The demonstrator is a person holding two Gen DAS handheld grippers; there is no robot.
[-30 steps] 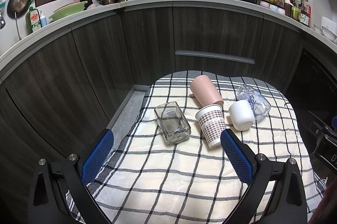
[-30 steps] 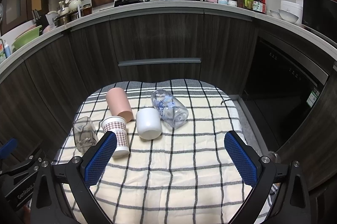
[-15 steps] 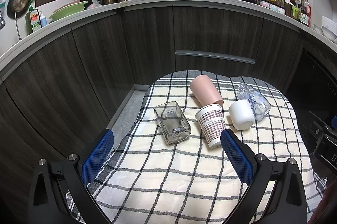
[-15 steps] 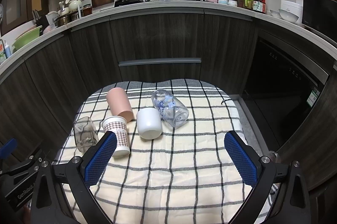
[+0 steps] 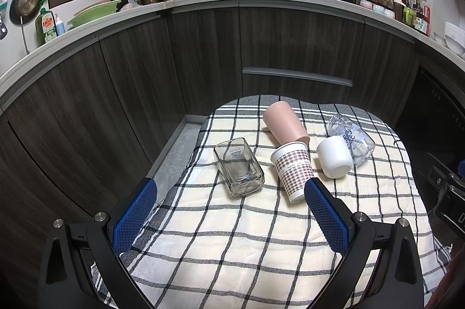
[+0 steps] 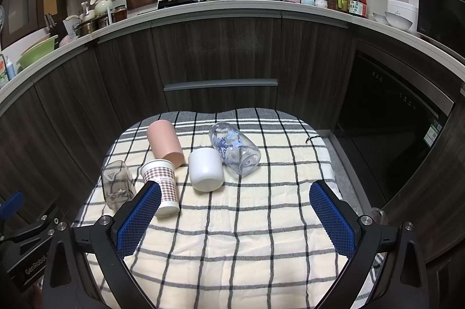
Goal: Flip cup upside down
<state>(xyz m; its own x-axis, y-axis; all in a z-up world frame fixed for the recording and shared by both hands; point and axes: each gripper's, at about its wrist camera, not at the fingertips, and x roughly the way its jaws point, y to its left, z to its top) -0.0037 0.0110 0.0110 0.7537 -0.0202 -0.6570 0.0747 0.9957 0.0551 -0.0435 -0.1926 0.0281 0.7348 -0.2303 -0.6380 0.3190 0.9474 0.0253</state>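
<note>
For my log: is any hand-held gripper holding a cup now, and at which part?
Nothing is held. The left hand-held gripper and right hand-held gripper are both open, short of the cups.

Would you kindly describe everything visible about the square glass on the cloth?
The square glass is clear and empty, with a thick base and a faint triangular mark. It lies on its side on the checked cloth, leftmost of the five vessels, apart from the paper cup. Neither gripper touches it.

A checked cloth (image 5: 261,245) covers the bench. On it five cups lie on their sides: square glass (image 5: 239,171) leftmost of the paper cup (image 5: 293,173), pink cup (image 5: 286,126) behind it, white cup (image 5: 334,156) and printed clear glass (image 5: 351,139) to its right.
</note>
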